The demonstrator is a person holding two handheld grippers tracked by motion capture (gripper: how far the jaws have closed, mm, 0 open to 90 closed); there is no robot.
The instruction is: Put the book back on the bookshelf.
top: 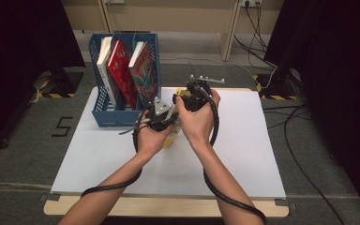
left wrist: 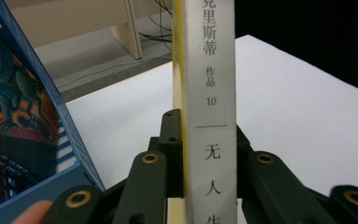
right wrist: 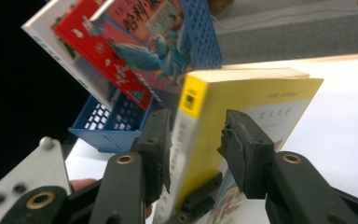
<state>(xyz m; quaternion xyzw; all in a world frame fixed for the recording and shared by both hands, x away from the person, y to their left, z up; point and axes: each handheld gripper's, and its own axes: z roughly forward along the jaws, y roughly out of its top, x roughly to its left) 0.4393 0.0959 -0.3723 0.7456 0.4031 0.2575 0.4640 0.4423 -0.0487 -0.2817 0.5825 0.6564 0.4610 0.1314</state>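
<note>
1. A yellow book point(right wrist: 242, 116) stands on edge above the white table board point(top: 243, 154), just in front of the right end of the blue file rack point(top: 104, 117), and both grippers meet at it
2. The left gripper point(left wrist: 208, 154) clamps the book's white spine point(left wrist: 212, 93), which rises straight up between its two black jaws; printed characters run down the spine
3. The right gripper point(right wrist: 193, 140) straddles the same book from the other side; its left jaw lies against the spine edge, while its right jaw stands slightly off the yellow cover, so the jaws are narrow and not pressed tight on it
4. In the high view the left gripper point(top: 158, 116) and the right gripper point(top: 194, 96) sit close together near the middle of the board, the person's hands touching or nearly so, and they hide most of the book there
5. The rack holds three leaning books: a white book point(top: 104, 61) at the left, a red book point(top: 124, 75) in the middle and a book with a dragon cover point(top: 145, 70) at the right
6. In the left gripper view the dragon cover point(left wrist: 14, 107) and the rack's blue wall point(left wrist: 72, 140) stand just beside the held book, near the jaws
7. Black cables point(top: 281, 70) lie on the grey floor beyond the board, and a pale wooden frame point(top: 227, 33) stands behind the rack
</note>
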